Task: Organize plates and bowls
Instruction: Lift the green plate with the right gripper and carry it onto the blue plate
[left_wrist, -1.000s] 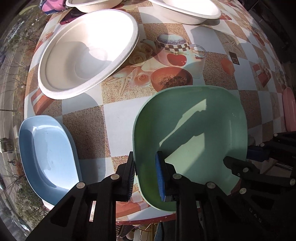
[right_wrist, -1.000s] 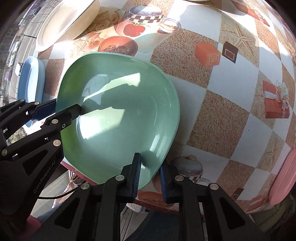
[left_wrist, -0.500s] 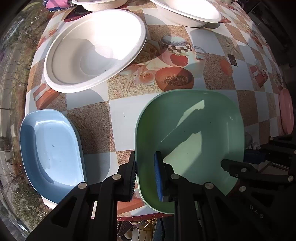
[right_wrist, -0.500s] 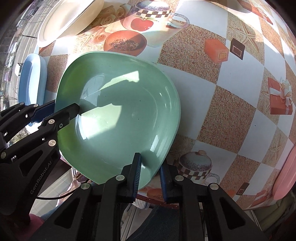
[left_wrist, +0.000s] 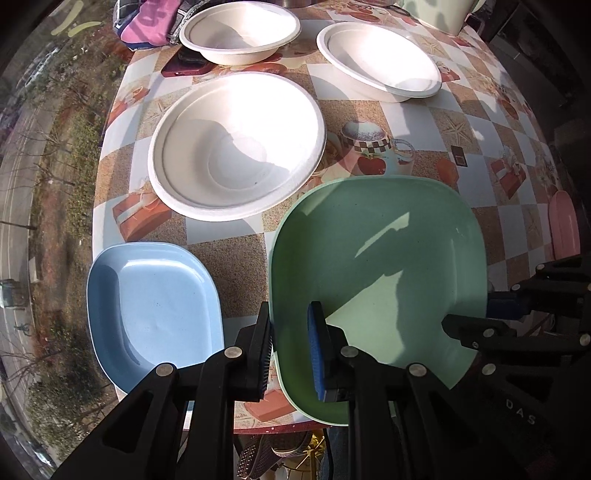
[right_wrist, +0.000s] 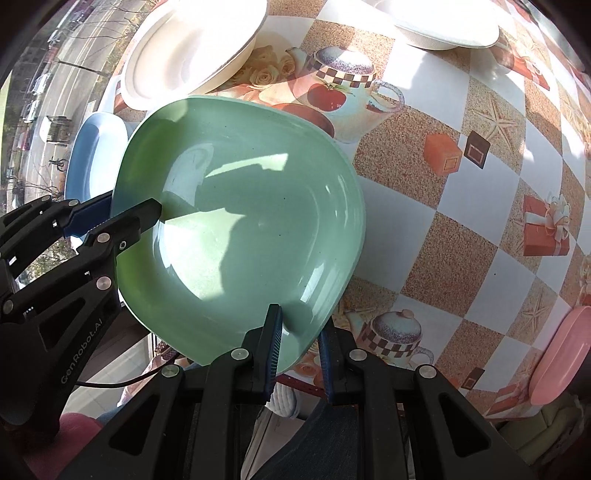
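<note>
A green plate (left_wrist: 376, 273) is held above the table's near edge, also seen in the right wrist view (right_wrist: 240, 229). My left gripper (left_wrist: 290, 354) is shut on its left rim. My right gripper (right_wrist: 299, 350) is shut on its near right rim; it also shows in the left wrist view (left_wrist: 476, 317). A blue plate (left_wrist: 151, 314) lies on the table just left of the green one. A large white bowl (left_wrist: 236, 144) sits beyond them. Two more white bowls (left_wrist: 240, 31) (left_wrist: 376, 59) stand at the back.
A pink plate (right_wrist: 561, 350) lies at the table's right edge. A dark phone (left_wrist: 184, 66) and a pink cloth (left_wrist: 147, 22) lie at the far left. The patterned tablecloth (right_wrist: 461, 192) is bare to the right of the green plate.
Both grippers have lifted the green plate and drawn it back; it now hangs higher over the table's near edge. The blue plate and bowls stay put.
</note>
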